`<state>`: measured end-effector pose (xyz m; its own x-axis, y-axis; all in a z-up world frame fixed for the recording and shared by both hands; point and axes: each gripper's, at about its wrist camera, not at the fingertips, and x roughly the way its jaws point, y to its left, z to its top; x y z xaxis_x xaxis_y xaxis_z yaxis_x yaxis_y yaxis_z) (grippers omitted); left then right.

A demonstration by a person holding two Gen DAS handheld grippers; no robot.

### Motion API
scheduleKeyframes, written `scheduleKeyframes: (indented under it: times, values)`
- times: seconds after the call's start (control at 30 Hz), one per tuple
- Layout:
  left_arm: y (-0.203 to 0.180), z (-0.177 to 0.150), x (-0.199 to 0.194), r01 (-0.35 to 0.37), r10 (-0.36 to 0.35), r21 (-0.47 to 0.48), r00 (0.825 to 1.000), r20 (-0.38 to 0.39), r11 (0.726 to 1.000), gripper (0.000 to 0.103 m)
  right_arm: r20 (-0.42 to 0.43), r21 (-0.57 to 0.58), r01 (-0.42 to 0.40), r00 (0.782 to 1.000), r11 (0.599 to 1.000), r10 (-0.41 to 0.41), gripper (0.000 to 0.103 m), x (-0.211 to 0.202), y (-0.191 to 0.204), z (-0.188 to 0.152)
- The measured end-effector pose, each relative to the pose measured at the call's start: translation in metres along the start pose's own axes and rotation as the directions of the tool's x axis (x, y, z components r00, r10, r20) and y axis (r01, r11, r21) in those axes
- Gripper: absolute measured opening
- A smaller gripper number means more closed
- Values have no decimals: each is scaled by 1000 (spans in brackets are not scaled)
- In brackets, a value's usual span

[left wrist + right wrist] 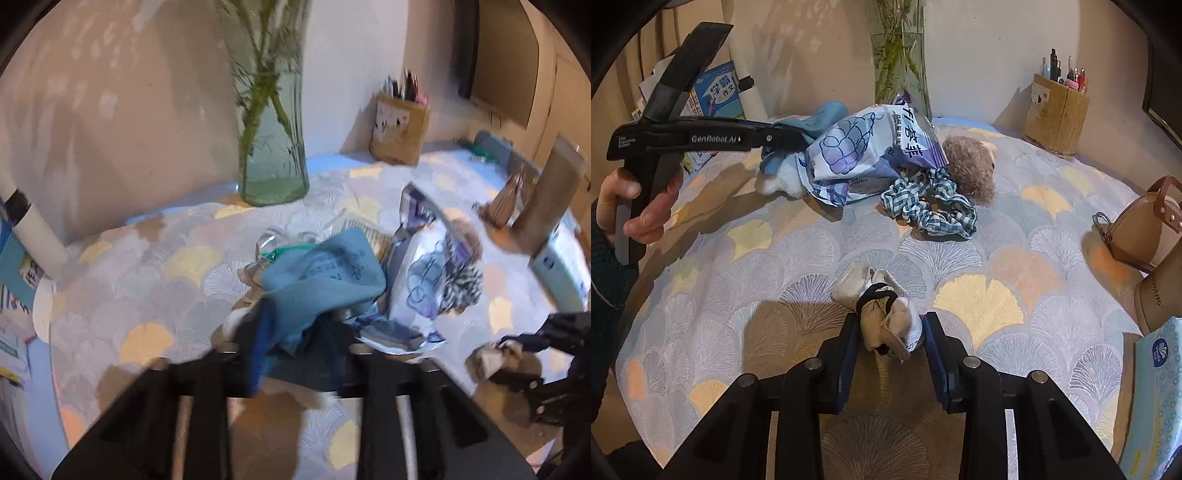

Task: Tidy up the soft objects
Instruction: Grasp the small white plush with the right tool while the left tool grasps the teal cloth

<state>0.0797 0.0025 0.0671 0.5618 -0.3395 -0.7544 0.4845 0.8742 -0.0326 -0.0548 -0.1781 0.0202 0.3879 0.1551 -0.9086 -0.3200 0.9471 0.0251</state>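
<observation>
My left gripper (295, 332) has its fingers around the near edge of a blue cloth (325, 273); the view is blurred by motion. The cloth also shows in the right wrist view (812, 122), with the left gripper (790, 138) on it. My right gripper (890, 336) has its fingers against both sides of a small beige cloth bundle (882, 314) tied with a black band, resting on the table; it also shows in the left wrist view (496, 356). A purple-white packet (864, 147), a checked scrunchie (931, 206) and a brown fuzzy toy (967, 166) lie behind.
A glass vase (271, 147) with green stems stands at the back. A wooden pen holder (1056, 122) stands at the back right. A brown bag (1145, 229) and a tissue pack (1156, 391) are at the right. Books (716, 92) lean at the left. The tablecloth (960, 295) has a fan pattern.
</observation>
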Motion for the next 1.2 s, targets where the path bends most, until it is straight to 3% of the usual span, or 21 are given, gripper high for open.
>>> scheduleKeyframes:
  times: [0.2,0.37,0.57,0.8,0.87,0.93,1.0,1.03,1.07,1.13,1.2]
  values:
    - [11,-9,-47,61,-50,-102,993,110,993,11,5,5,-8,1000,1000,8,34,0,-1,0]
    - [-2,-27,-93,59,-51,-46,986,156,997,11,5,3,-6,1000,1000,6,34,0,-1,-1]
    - [-18,-67,-116,-1,-2,28,992,127,1000,11,6,7,-13,1000,1000,13,34,0,-2,-1]
    - [-40,-106,-67,62,-62,13,998,20,998,15,6,6,-16,1000,1000,16,35,-1,-2,-1]
    - [-45,-115,-52,20,-20,5,999,-25,1000,34,6,6,-19,1000,1000,19,36,-1,-1,-2]
    - [-48,-123,-43,24,-23,6,997,-73,1000,36,4,-1,-18,1000,1000,18,44,-1,1,-2]
    - [-53,-128,-51,33,-30,39,998,-60,999,55,2,-14,-4,1000,1000,4,50,0,4,-3]
    - [-55,-130,-54,44,-41,50,997,-60,998,75,0,-20,4,1000,1000,-4,51,0,5,-2]
    - [-57,-132,-59,53,-50,58,998,-49,997,81,-1,-29,11,1000,1000,-11,52,1,7,-2]
    - [-57,-133,-68,82,-81,49,997,-19,995,81,-2,-35,14,1000,999,-15,54,1,9,-3]
    - [-48,-126,-73,130,-130,-34,992,8,991,81,-3,-32,8,1000,999,-9,54,1,8,-3]
